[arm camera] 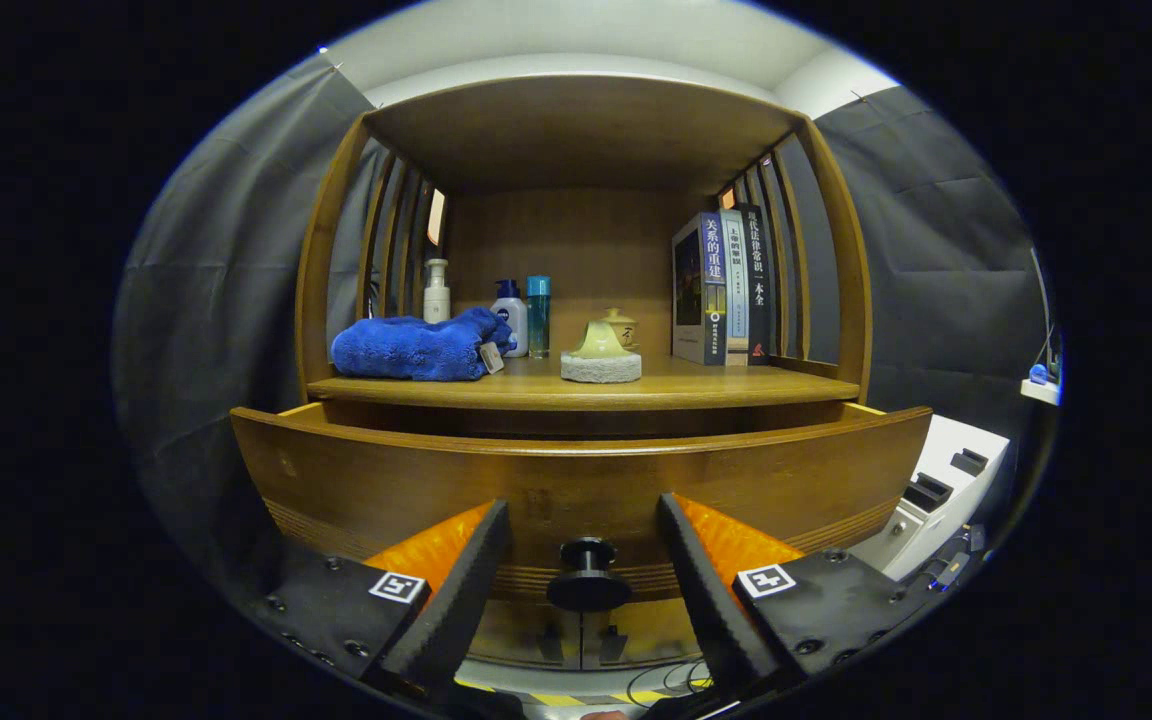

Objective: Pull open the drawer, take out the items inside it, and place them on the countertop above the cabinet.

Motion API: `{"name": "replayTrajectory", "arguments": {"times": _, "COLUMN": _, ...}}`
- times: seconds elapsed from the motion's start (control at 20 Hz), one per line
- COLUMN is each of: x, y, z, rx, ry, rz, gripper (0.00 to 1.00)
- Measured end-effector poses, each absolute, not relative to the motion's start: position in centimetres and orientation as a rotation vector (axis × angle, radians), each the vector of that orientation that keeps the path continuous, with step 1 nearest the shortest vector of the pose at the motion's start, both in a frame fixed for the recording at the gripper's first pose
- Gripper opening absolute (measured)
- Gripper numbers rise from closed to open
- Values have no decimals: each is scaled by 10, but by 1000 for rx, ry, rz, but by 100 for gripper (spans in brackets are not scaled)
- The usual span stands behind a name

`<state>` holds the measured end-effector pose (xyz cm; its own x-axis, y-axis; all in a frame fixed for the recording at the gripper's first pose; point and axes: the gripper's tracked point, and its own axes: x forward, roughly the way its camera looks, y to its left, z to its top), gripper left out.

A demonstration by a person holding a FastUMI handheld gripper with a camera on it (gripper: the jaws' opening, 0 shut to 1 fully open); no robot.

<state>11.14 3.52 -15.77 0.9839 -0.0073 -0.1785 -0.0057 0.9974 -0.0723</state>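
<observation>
— Tool (584,545) fingers stand spread apart, one on each side of the dark round knob (587,580) on the drawer (576,480) front. Neither finger touches the knob, so it grips nothing.

— And the drawer itself?

— It is pulled part way out from under the worktop (586,388) of the wooden cabinet (836,260). Its curved front sits just beyond the fingers, and a dark gap shows between its top edge and the worktop. What lies inside the drawer I cannot tell from where I stand.

— What is up on the worktop?

— On the left, near the front, a folded blue towel (418,347) with a small tag at its right end. Behind it stand a white pump bottle (436,292), a white bottle with a blue cap (509,312) and a slim teal bottle (538,315). Around the middle, a pale yellow-green piece (600,342) rests on a round grey stone base (601,368), with a small lidded cup (620,326) just behind it. On the right, three books (724,288) stand upright against the slatted side.

— Anything off to the right of the cabinet?

— A white box (941,490) with dark slots, low down, near the drawer's right end.
</observation>
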Motion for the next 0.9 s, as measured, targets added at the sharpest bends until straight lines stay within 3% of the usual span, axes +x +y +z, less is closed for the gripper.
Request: {"name": "replayTrajectory", "arguments": {"times": 0.9, "x": 185, "y": 37, "z": -162, "rx": -78, "ry": 182, "rz": -10, "gripper": 98}}
